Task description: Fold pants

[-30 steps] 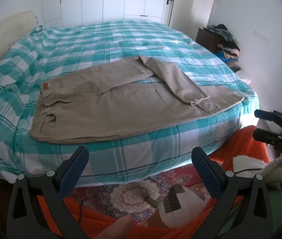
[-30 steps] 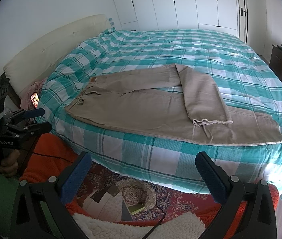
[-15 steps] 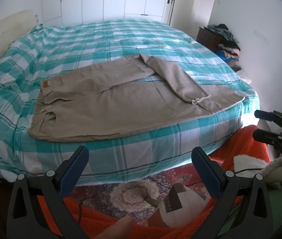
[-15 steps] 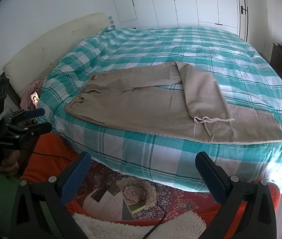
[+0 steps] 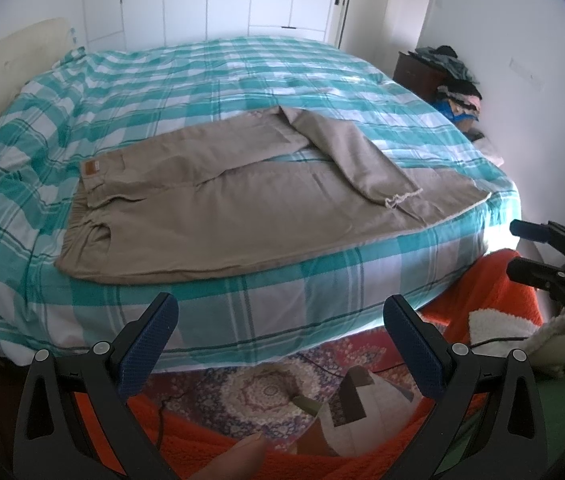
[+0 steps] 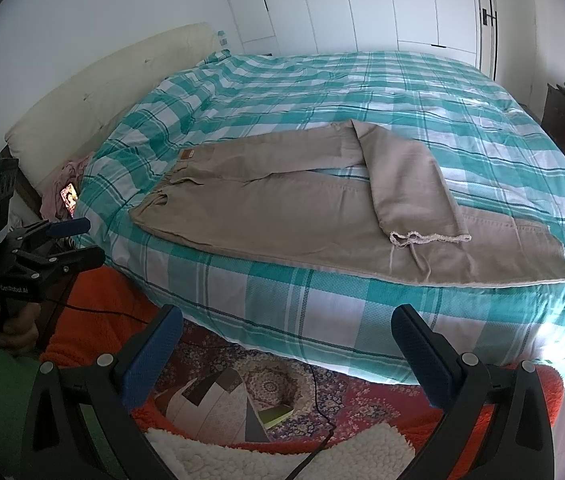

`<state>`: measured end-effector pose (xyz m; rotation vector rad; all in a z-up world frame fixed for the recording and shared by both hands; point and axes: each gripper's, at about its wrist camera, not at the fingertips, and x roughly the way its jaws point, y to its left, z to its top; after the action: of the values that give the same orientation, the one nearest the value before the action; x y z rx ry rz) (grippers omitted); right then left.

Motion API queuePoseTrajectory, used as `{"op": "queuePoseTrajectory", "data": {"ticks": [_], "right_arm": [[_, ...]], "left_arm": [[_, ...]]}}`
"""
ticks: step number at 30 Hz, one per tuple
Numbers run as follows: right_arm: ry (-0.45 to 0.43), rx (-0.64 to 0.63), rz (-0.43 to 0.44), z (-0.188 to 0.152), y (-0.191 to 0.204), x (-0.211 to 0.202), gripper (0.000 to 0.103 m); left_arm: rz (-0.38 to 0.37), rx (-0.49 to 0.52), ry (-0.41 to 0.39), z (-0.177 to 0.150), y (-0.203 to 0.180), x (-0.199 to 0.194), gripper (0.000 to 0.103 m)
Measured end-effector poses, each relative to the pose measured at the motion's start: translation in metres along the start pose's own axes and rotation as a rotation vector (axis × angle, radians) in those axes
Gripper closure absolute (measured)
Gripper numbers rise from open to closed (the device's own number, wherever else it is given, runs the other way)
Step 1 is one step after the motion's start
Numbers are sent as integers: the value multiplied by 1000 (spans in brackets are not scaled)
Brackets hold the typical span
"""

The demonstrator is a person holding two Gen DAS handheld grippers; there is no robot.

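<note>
Beige pants [image 5: 218,204] lie flat on the bed, waistband to the left, and show in the right wrist view too [image 6: 282,204]. The far leg is folded back so its frayed hem [image 5: 402,200] rests across the near leg [image 6: 430,238]. My left gripper [image 5: 278,320] is open and empty, held off the bed's near edge below the pants. My right gripper [image 6: 286,332] is open and empty, also off the near edge. Each gripper shows in the other's view, the right one [image 5: 538,248] and the left one [image 6: 70,240].
The bed [image 5: 202,80] has a teal and white checked cover [image 6: 362,88]. A patterned rug [image 5: 266,392] and an orange blanket [image 6: 94,300] lie on the floor before it. A dark cabinet with piled clothes [image 5: 446,76] stands at the right. White wardrobe doors [image 6: 382,4] stand behind.
Both views have shifted slightly; the pants sit a little lower and closer in the frames. The pants themselves have not moved. Both grippers stay open.
</note>
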<state>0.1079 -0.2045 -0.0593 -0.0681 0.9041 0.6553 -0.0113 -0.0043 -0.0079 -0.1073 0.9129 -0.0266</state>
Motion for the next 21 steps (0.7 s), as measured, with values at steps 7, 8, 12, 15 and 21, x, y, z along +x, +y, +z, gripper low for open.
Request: {"op": "queuePoseTrajectory", "data": {"ticks": [7,8,12,15,21], "right_arm": [[1,1,0,0,0,0,0],[0,3,1,0,-1,0,0],[-1,13,3,-2,-4,1,0],[-1,17,5,-2,-6,1,0],[-2,16,5,-2,-6,1,0]], "left_arm": [[0,2,2,0,-1,1,1],[0,3,3,0,-1,1,1],[0,9,6,0,-2,3,1],[0,10,8,0,-2,3,1],[1,9,7,0,-3,3,1]]}}
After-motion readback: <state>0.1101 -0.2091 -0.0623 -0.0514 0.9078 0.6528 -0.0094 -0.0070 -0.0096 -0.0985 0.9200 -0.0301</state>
